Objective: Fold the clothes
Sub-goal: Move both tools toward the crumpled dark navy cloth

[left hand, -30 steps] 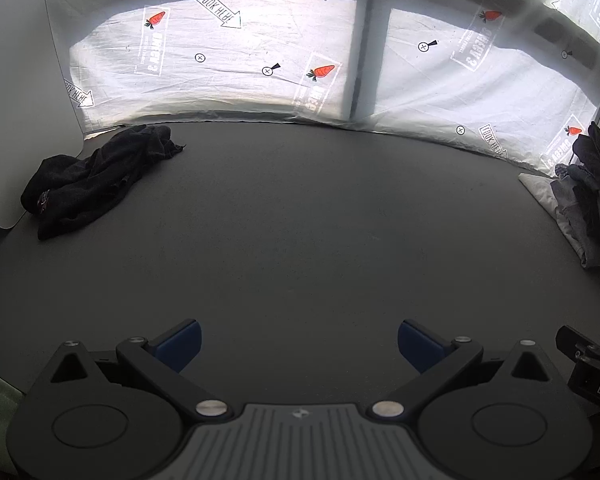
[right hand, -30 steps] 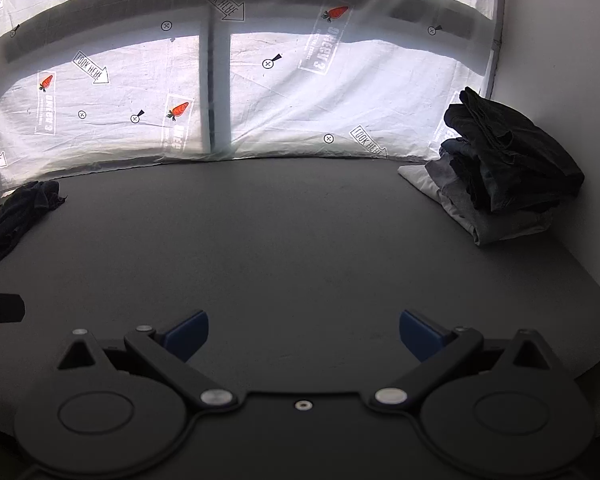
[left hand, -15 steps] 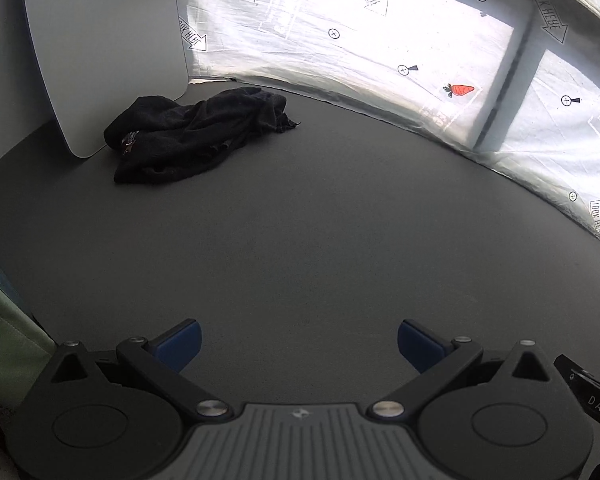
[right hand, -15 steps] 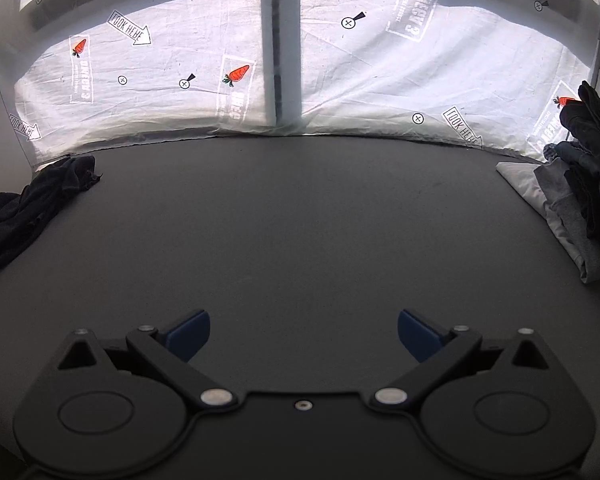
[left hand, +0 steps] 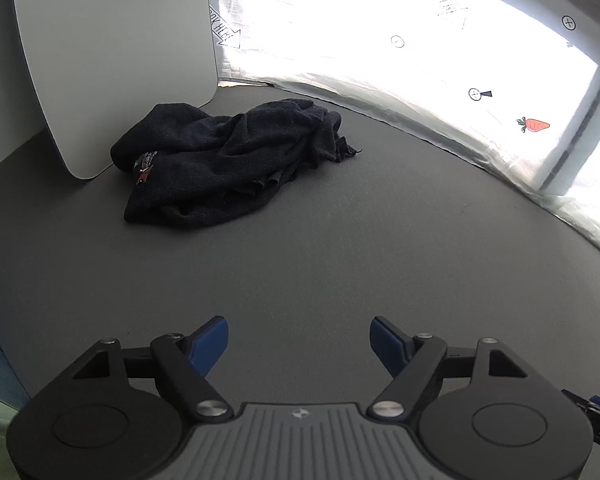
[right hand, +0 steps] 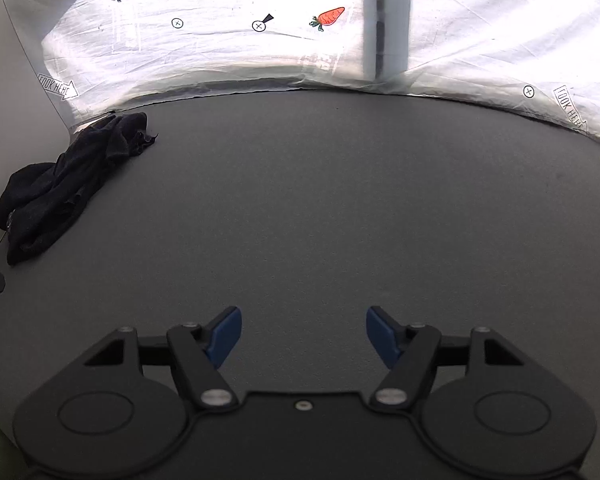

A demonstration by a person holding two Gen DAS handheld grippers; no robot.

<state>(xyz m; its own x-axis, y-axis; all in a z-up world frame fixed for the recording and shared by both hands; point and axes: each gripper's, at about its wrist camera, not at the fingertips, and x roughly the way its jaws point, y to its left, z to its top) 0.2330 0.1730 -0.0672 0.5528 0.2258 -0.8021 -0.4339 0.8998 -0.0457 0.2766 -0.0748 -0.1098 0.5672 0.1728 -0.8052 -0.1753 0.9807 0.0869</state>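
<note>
Your left gripper [left hand: 299, 342] and right gripper [right hand: 303, 335] both hang over bare grey table [left hand: 340, 248], jaws just narrowing yet apart, nothing between them. The crumpled dark garment [left hand: 224, 164] lies far left, against the white board [left hand: 112, 56], well ahead of your left fingers.

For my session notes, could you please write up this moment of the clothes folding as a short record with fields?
surface: dark grey table
garment: crumpled black garment lying unfolded at the table's far left
beside garment: white board standing upright, the garment against its foot
backdrop: white sheet printed with carrots and arrows
left gripper: open, jaws have just been closing, nothing between the fingers
right gripper: open, jaws have just been closing, nothing between the fingers
contact with garment: none
</note>
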